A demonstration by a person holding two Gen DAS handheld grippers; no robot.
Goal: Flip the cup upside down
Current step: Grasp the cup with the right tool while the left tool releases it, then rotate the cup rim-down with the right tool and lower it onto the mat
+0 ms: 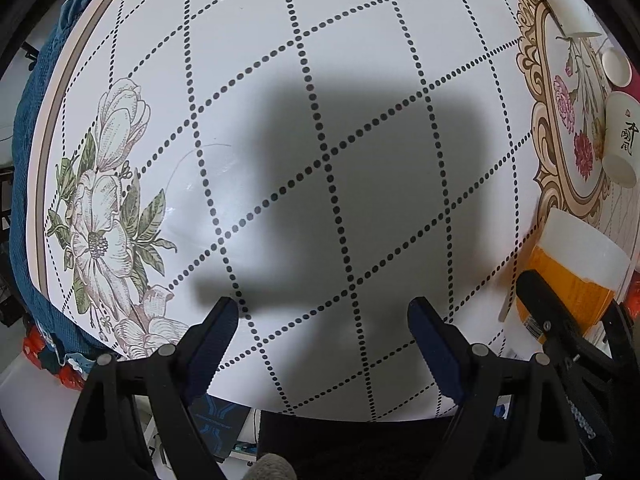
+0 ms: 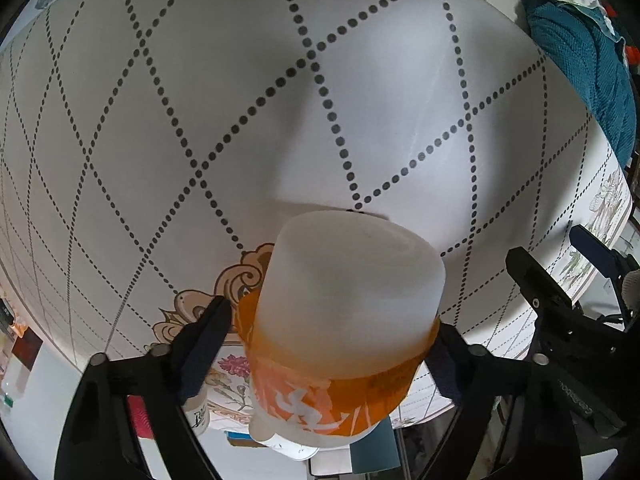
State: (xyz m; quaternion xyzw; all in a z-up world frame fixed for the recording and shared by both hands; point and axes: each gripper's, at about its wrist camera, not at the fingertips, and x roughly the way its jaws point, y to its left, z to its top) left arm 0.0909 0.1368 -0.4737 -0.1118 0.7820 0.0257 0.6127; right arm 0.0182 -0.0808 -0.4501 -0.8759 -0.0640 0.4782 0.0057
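A frosted white cup with an orange band (image 2: 344,312) sits between the fingers of my right gripper (image 2: 336,332), which is shut on it and holds it above the table, its closed end pointing away from the camera. The same cup (image 1: 576,268) shows at the right edge of the left wrist view, with the right gripper's black finger (image 1: 548,312) on it. My left gripper (image 1: 324,320) is open and empty over the white dotted tablecloth (image 1: 320,120), to the left of the cup.
Small white cups with printed characters (image 1: 622,140) and a white cylinder (image 1: 560,4) stand at the far right on a floral mat (image 1: 576,132). Blue cloth (image 2: 588,52) hangs off the table edge. The left gripper (image 2: 560,292) shows at right.
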